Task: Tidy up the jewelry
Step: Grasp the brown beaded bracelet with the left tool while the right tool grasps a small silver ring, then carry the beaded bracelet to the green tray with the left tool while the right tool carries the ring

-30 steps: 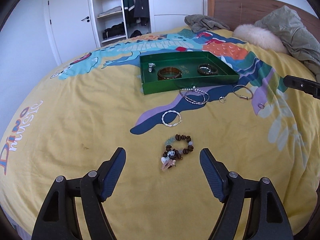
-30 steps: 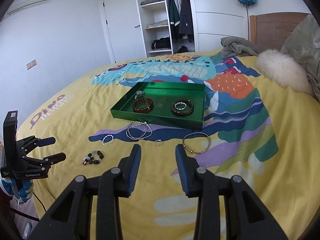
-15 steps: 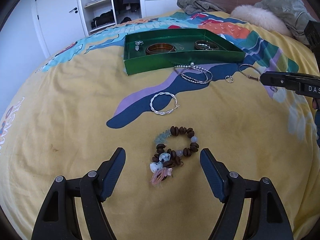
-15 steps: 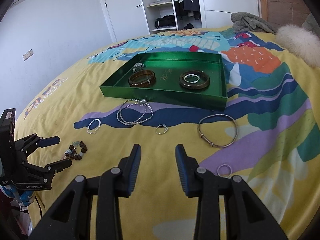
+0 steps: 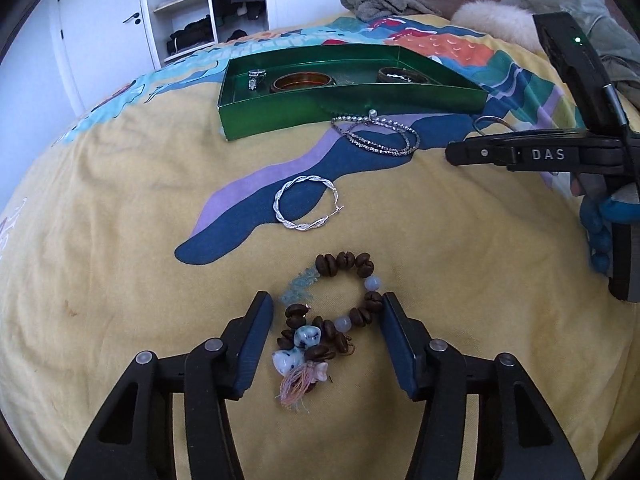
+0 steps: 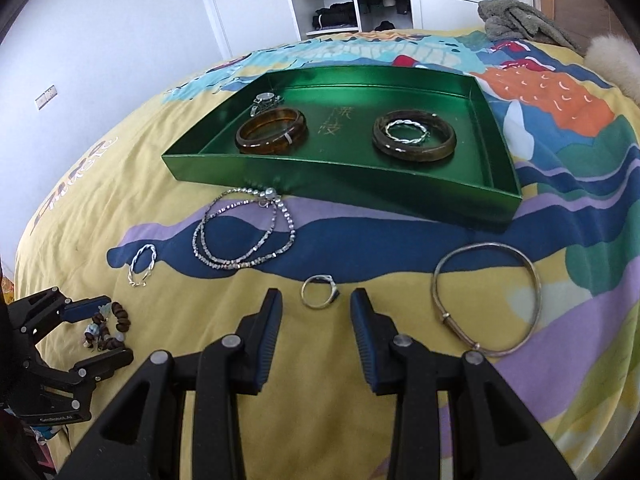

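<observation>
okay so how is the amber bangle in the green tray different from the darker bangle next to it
The amber bangle is a lighter, translucent honey-brown; the dark bangle is a murkier olive-brown. The amber bangle's hole is empty, while a twisted silver hoop lies inside the dark bangle. The amber bangle sits toward the left of the green tray, the dark bangle toward the right. Both are thick, smooth rings lying flat.

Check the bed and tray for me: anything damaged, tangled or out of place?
Nothing looks damaged. Still loose on the bedspread outside the green tray: beaded bracelet, twisted hoop, chain necklace, ring and thin bangle. The necklace lies in overlapping loops.
</observation>
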`<state>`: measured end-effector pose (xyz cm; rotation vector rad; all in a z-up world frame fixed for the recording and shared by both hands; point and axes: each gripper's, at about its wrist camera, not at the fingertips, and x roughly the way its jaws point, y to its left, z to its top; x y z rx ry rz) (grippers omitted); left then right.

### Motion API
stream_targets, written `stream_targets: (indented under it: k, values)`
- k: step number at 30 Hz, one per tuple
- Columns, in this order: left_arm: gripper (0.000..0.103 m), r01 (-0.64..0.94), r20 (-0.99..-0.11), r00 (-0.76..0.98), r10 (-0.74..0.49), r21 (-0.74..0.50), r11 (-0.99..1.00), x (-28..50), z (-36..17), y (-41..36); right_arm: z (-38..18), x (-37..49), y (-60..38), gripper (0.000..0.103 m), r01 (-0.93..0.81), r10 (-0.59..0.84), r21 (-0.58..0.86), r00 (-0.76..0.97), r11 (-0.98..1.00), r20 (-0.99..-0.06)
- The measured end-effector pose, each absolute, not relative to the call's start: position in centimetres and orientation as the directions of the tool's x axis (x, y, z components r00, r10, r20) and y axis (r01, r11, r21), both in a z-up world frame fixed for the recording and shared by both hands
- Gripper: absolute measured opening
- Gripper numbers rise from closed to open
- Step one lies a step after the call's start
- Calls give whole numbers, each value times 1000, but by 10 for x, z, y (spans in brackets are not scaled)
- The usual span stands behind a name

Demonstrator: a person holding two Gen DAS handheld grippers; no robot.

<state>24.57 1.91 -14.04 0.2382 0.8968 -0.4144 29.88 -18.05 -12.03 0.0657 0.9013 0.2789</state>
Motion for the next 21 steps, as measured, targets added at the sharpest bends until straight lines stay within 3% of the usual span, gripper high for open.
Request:
stream_targets:
  k: [4,6,11,21]
  values:
    - [37,454,-791,550,-266,16,891,243,-140,18,-126,306,-174,29,-223,254,149,583,963,-771]
    - [29,455,-791,548,-273,8,890,244,-139,17,-128,307,-176,19,-216,250,149,582,965,-774]
    - [13,448,-793,546,-270,4,894,243,-137,14,-127,305,-178,19,-216,257,158,583,964,-771]
    - [12,414,-803,549,-233,19,910,236,-125,12,-109,281,-176,19,-209,275,184,614,961,-740]
